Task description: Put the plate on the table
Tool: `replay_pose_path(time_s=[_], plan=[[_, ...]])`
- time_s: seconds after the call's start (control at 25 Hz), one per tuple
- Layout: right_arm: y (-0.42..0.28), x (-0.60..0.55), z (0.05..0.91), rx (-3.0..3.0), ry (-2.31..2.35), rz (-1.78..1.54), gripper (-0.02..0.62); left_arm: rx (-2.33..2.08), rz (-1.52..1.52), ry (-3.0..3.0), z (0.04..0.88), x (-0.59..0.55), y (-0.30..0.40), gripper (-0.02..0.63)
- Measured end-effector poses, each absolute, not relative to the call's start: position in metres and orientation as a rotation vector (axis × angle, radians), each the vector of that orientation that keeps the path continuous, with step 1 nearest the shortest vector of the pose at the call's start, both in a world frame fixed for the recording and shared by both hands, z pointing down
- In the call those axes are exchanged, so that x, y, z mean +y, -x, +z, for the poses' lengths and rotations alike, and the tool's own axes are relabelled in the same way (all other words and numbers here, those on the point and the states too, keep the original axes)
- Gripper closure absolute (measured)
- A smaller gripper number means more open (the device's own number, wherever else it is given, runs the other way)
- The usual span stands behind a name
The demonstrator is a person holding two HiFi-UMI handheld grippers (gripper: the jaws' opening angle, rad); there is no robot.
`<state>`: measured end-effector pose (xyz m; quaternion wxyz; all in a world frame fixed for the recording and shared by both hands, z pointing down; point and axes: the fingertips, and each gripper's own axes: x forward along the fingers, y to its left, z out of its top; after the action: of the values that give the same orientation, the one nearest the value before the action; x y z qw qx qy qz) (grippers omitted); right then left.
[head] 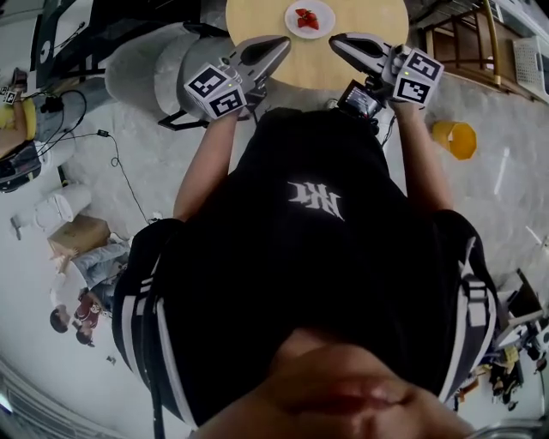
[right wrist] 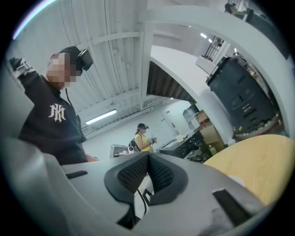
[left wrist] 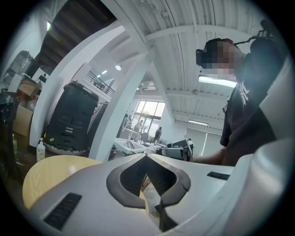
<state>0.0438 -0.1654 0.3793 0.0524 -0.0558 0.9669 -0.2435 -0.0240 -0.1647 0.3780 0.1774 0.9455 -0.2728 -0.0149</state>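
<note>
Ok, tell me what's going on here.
A person holds a two-jaw gripper in each hand at the near edge of the round wooden table. The white plate, with something red on it, sits on the table, apart from both grippers. The left gripper and right gripper are both shut and empty, their tips pointing toward each other.

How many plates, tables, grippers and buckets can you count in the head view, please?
plate: 1
table: 1
grippers: 2, the left gripper and the right gripper
yellow bucket: 1
Total: 5
</note>
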Motion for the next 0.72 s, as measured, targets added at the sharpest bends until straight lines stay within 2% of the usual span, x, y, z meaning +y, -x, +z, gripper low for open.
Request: replay_pose_path(time_s=[0.72], plan=[[0.002,-0.125,0.412,3.037,0.420,-0.729,0.595,-0.726,0.034,-2.675,0.419,-0.125,0.077,0.604]])
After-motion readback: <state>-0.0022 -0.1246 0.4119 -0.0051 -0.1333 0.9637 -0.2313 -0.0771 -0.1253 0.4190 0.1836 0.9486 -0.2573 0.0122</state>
